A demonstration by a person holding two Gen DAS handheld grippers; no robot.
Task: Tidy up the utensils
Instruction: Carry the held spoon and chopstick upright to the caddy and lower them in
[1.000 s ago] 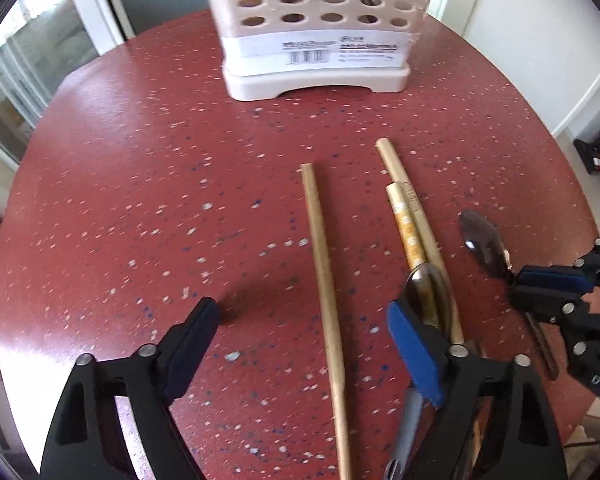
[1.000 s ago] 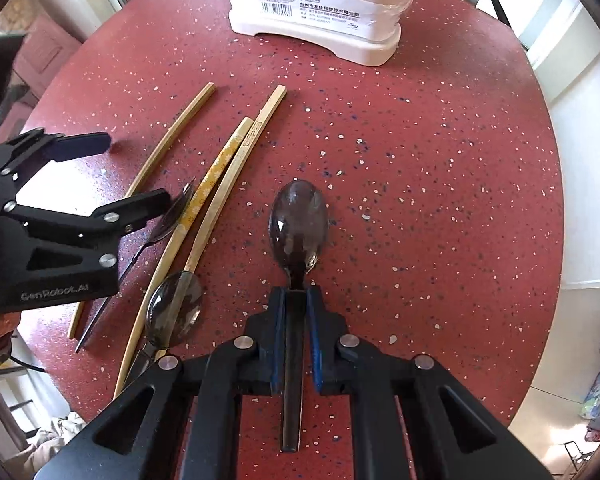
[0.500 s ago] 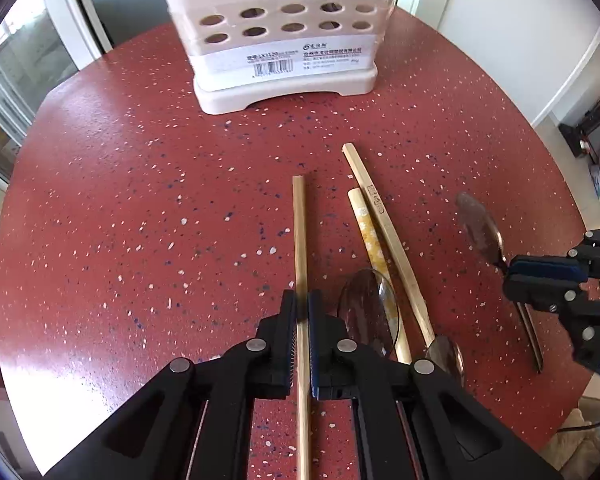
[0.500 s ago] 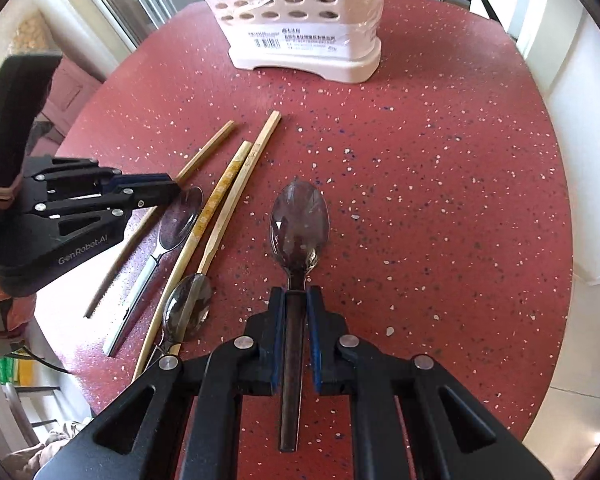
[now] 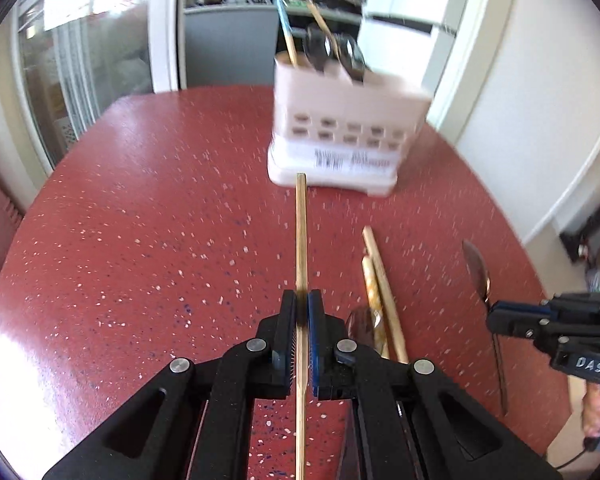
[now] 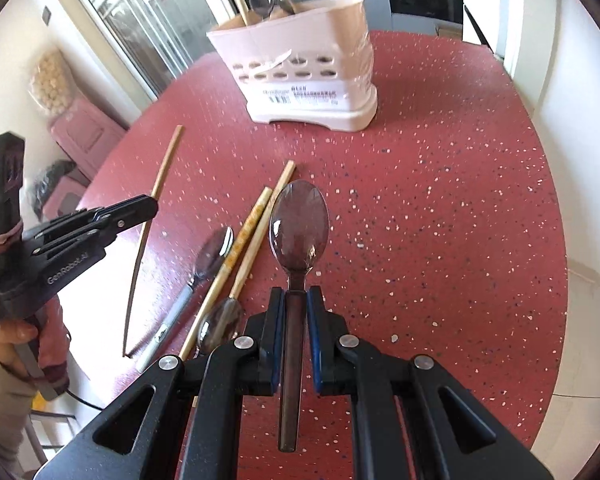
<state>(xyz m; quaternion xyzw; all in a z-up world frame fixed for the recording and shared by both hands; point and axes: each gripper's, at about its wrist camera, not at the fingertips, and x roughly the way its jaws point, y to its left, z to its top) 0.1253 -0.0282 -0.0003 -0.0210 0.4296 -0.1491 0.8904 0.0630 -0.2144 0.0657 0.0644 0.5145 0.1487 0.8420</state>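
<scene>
Some spoons and sticks already stand in the pink holder (image 6: 300,68) at 12 o'clock, the left gripper (image 5: 302,316) fingers pinch a chopstick (image 5: 301,232), the right gripper (image 6: 298,308) fingers pinch a spoon (image 6: 299,228), and two chopsticks (image 6: 256,232) and two spoons (image 6: 212,256) still lie on the bench (image 6: 440,220).

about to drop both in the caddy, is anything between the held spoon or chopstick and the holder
Nothing visible blocks either. The right claw holds the spoon and the left claw holds the chopstick; bare red table lies ahead up to the pink utensil holder. The loose utensils lie off to the side.
</scene>
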